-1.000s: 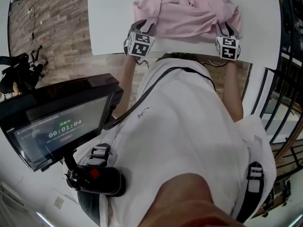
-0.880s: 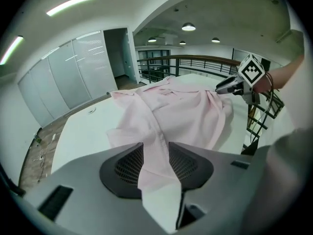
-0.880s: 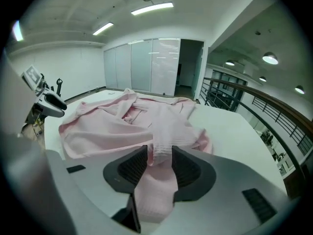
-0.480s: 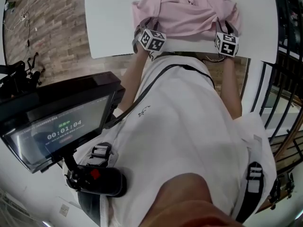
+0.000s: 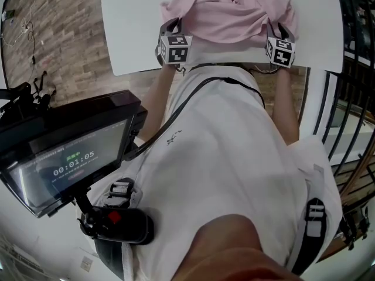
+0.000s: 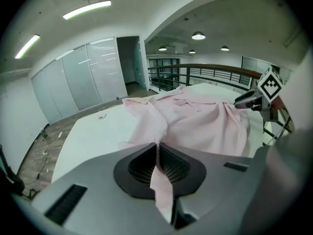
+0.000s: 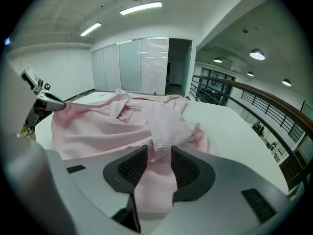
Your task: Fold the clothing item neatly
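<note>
My left gripper (image 6: pixel 157 166), jaws just closing on a thin fold, and right gripper (image 7: pixel 159 168), clamping a thicker one, hold the pink shirt (image 5: pixel 225 13) at the worktop (image 5: pixel 129 28)'s near edge; its length runs away from me.

Only one thing you can actually read: the timer on the monitor (image 5: pixel 67 165) down at 8 o'clock in the head view says 00:01:05. There's a short green line just above it, too small to make out. The left gripper's cube (image 5: pixel 174 48) and right gripper's cube (image 5: pixel 281 51), up around 12 o'clock, just carry black-and-white square patterns, no letters.
</note>
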{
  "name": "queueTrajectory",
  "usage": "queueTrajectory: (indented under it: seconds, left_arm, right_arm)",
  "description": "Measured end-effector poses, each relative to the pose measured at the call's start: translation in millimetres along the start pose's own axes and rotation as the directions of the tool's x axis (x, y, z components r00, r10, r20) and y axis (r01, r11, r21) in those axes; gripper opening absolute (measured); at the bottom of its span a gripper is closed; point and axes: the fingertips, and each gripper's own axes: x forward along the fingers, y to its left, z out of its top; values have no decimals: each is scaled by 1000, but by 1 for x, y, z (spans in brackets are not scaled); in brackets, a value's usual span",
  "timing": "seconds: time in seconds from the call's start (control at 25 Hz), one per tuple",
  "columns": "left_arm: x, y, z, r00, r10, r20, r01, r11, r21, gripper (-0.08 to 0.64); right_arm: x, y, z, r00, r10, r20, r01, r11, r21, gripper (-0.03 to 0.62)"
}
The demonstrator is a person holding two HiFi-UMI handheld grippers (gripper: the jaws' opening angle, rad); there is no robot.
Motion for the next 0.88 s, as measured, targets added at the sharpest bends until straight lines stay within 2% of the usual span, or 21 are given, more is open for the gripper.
queueTrajectory:
  seconds: [0.2, 0.32, 0.4, 0.52, 0.56, 0.6, 0.72, 0.88]
  left_arm:
    - [1, -2, -3, 1000, -1, -6, 1, 1000, 5, 20]
    - [0, -6, -3, 1000, -9, -4, 9, 1000, 10, 20]
    - [-1, -6, -5, 1000, -12, -6, 12, 1000, 11, 20]
    - [-2, -2, -5, 1000, -8, -5, 8, 1000, 6, 20]
    - [-2, 0, -5, 1000, -5, -2, 5, 1000, 3, 20]
    - [-3, 2, -4, 1000, -3, 3, 3, 1000, -4, 20]
    - [-7, 9, 5, 1000, 8, 30, -6, 998, -56, 20]
    - [-18, 33, 35, 994, 43, 96, -25, 983, -183, 18]
  right_arm:
    - [2, 6, 4, 1000, 19, 17, -19, 1000, 23, 140]
    - [9, 2, 7, 1000, 11, 29, -14, 995, 99, 140]
    - [18, -5, 1, 1000, -9, 1, 9, 991, 135, 140]
    - [29, -11, -13, 998, -24, -62, 31, 993, 111, 137]
    - [29, -13, -14, 997, -35, -69, 41, 995, 91, 106]
    - [26, -16, -14, 996, -51, -67, 55, 996, 71, 26]
    - [10, -29, -2, 995, -93, -21, 93, 994, 50, 18]
    - [-15, -61, 31, 989, -139, 59, 137, 990, 44, 18]
